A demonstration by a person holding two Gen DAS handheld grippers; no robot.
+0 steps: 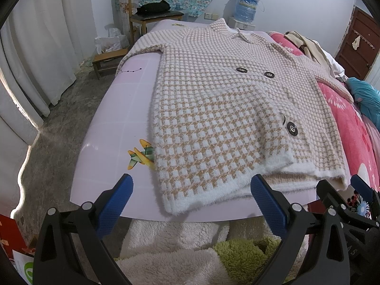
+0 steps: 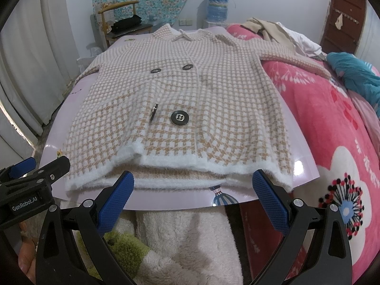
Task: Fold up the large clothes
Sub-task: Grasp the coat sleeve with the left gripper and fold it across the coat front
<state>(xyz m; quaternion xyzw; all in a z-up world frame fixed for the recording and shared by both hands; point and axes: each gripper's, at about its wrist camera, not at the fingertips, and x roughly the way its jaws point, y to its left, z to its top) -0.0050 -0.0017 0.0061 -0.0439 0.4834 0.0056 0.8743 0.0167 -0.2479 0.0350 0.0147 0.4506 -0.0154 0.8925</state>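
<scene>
At the far left of both views white curtains (image 1: 35, 54) hang to a grey floor, and further in, near the top, a wooden chair (image 1: 152, 11) stands against the wall with something black on its seat. In the lower left of the left wrist view the left gripper (image 1: 191, 200) hovers just off the near edge of a pale lilac board (image 1: 114, 118), its blue-padded jaws spread wide and holding nothing. The checked cardigan (image 1: 220, 109) fills the centre of each frame, lying flat and front-up on the board, white fuzzy hem nearest the cameras, collar toward the top, dark buttons down its front. The right gripper (image 2: 193, 190) sits at that hem, jaws likewise wide apart and empty. To the right, a pink flowered blanket (image 2: 320, 123) runs along the frame edge, with a teal cloth (image 2: 356, 78) on it.
</scene>
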